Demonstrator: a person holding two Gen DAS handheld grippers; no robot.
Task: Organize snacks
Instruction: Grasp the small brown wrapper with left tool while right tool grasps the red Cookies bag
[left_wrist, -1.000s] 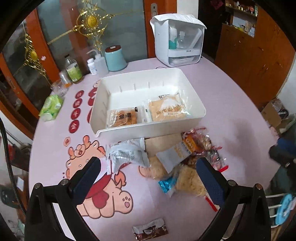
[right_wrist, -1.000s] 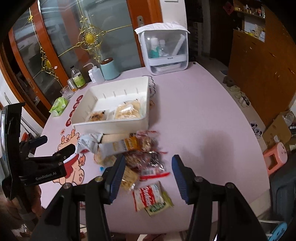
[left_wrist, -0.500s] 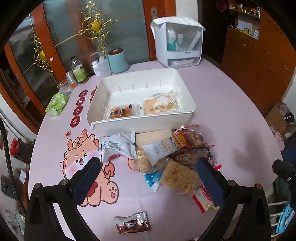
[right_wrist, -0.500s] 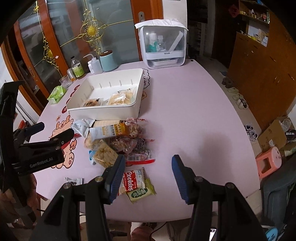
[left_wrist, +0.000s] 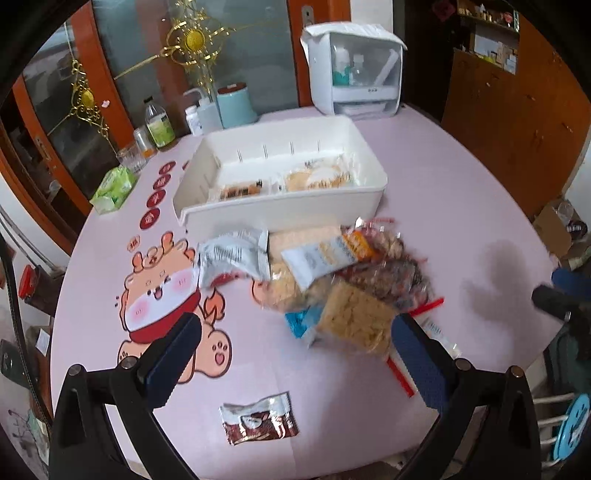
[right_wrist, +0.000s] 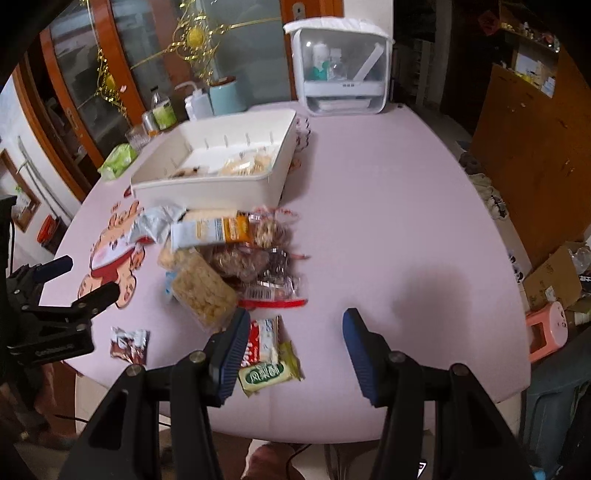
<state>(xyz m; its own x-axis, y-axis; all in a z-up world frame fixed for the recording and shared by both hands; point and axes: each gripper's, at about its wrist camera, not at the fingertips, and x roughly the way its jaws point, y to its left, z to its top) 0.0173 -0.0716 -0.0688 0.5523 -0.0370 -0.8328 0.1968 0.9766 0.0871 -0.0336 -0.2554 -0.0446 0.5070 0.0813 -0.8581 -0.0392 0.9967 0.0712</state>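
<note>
Both grippers hang over the near edge of the pink table, and neither one is carrying anything. The left gripper has its jaws spread wide, nothing between them but tabletop, with a small brown-and-silver packet lying alone just below it by the near edge. The right gripper is spread too, empty, its left finger sitting over a red-and-white packet and a green packet at the near edge, though whether it touches them is hard to judge from here. The snack pile sits mid-table, pressed up near the front wall of the white bin: a grey foil bag, a white-and-orange bar, a pale yellow cracker pack. Inside the bin, two wrapped snacks already lie along its front wall, side by side. A white dispenser stands at the far edge.
</note>
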